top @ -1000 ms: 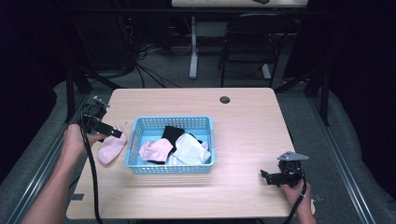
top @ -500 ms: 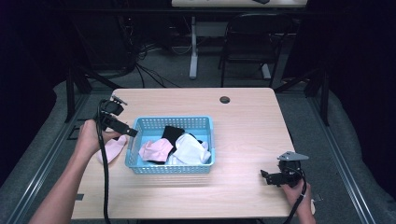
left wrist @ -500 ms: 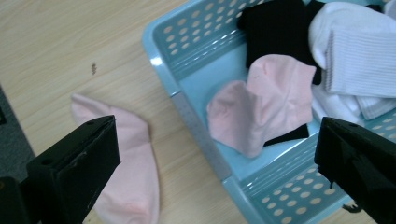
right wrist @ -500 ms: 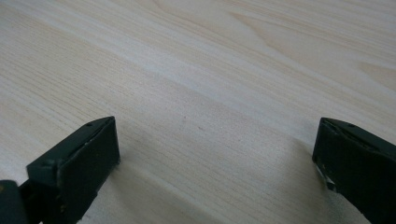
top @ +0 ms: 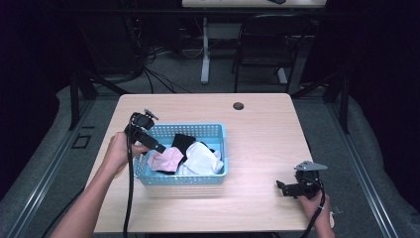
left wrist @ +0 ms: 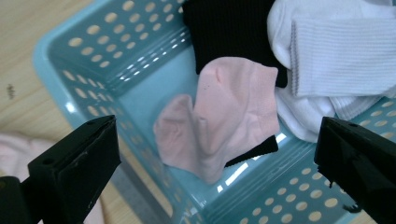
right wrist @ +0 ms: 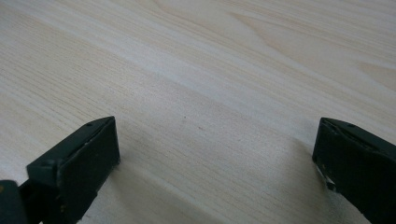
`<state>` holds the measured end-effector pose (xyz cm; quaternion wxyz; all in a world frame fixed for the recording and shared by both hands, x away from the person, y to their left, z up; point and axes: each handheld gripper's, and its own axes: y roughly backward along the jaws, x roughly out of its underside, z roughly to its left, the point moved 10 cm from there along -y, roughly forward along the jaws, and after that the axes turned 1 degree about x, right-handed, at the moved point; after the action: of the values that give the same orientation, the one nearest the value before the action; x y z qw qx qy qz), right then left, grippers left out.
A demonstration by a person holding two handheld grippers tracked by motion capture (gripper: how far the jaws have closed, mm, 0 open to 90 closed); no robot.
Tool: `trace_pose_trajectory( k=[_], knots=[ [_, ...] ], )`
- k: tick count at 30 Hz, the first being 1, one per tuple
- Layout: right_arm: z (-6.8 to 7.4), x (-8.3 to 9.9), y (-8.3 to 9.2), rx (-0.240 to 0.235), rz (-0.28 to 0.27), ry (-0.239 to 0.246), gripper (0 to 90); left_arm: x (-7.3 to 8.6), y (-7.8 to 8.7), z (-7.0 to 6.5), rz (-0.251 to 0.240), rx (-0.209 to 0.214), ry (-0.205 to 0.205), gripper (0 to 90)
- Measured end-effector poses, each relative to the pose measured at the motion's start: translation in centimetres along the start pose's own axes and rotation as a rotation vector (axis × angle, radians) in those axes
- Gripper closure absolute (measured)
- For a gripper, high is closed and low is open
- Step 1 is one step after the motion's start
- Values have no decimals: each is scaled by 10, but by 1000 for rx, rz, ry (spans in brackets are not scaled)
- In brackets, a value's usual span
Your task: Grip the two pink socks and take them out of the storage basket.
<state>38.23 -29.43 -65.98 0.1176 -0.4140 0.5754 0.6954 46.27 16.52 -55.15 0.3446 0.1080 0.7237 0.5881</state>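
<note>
Left gripper view had my left tool point(left wrist: 219, 149) with its jaws spread wide and nothing between them, poised above the near corner of the light blue perforated plastic basket point(left wrist: 84, 70). Directly below lay a pale pink ankle sock point(left wrist: 224, 121), draped over a black ribbed sock point(left wrist: 233, 28), with white ribbed socks point(left wrist: 336, 56) bunched beside it. I judged the wide opening suited a drop or a fresh pick over that pile, though which I could not tell. Another bit of pink fabric point(left wrist: 14, 149) lay outside the basket on the light wooden desk point(left wrist: 28, 56).

From the high view, my right tool point(top: 297, 187) sat low near the desk's right front edge, well apart from the basket; its own view showed its jaws likewise wide, empty, over bare wood, probably parked out of the way.
</note>
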Motion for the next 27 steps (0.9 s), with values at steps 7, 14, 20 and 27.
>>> trace_pose_trajectory(
  k=[7, 14, 20, 27],
  knots=[
    [0, 0, 0, 3, 1, -4, 1, 6, -30, -5, 40, 44, 10, 3],
    [0, 0, 0, 0, 0, 1, 1, 9, -46, -5, 60, 58, 23, 67],
    [0, 0, 0, 3, 2, -2, 2, 15, -52, 0, 75, 61, 43, 179],
    [0, 0, 0, -1, 3, -1, 2, 22, -59, 0, 101, 61, 37, 347]
  ],
)
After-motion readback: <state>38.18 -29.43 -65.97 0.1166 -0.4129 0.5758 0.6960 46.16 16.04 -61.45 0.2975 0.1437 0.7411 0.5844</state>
